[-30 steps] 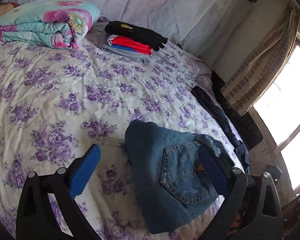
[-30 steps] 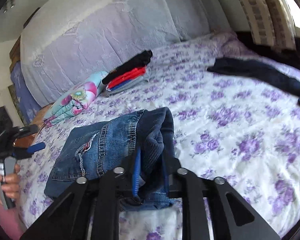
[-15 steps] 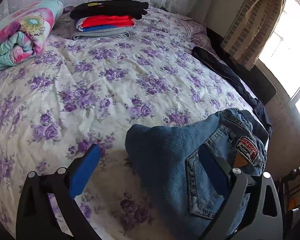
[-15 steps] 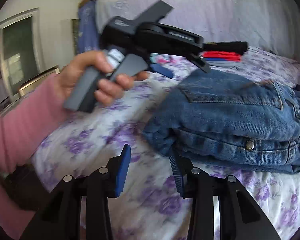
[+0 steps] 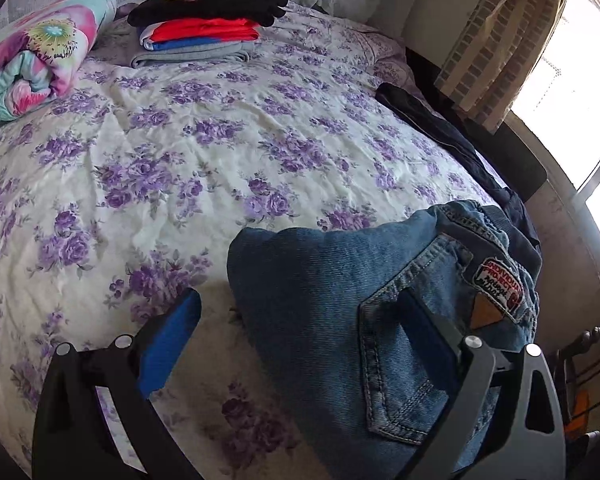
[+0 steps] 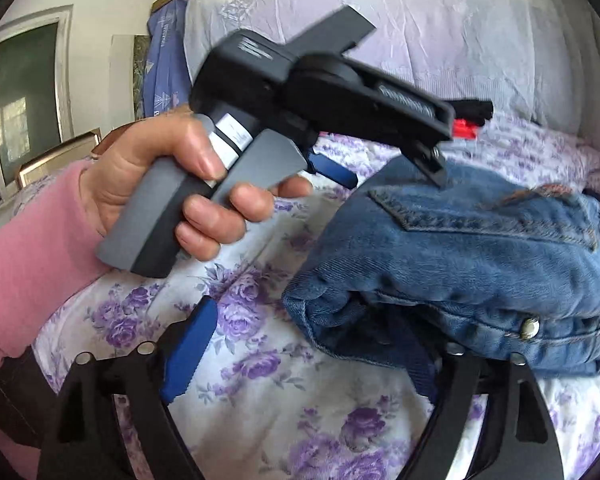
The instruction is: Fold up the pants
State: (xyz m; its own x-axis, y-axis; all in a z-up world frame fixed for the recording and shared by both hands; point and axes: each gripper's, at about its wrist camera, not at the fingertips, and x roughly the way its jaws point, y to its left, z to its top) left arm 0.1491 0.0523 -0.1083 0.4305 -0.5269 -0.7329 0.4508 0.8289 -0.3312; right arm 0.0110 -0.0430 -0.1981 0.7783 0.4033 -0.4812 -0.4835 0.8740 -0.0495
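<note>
Bedroom scene: a bed [image 5: 228, 128] with a white sheet full of purple flowers, bright window off to one side. Folded jeans [image 5: 340, 312] sit in a thick bundle near the bed's edge, back pocket and brand patch facing up. Left tongs [image 5: 296, 328] are spread wide, one blue pad over bare sheet, the other over the denim pocket, gripping nothing. Right tongs [image 6: 312, 344] have just been opening up; one pad is out over the sheet, the other is tucked under the jeans' edge, so the fabric's let go. A hand [image 6: 172, 184] in a pink sleeve holds the left tool. At the far end sit a stack of folded clothes [image 5: 204, 28] and a rolled floral blanket [image 5: 32, 56].
</note>
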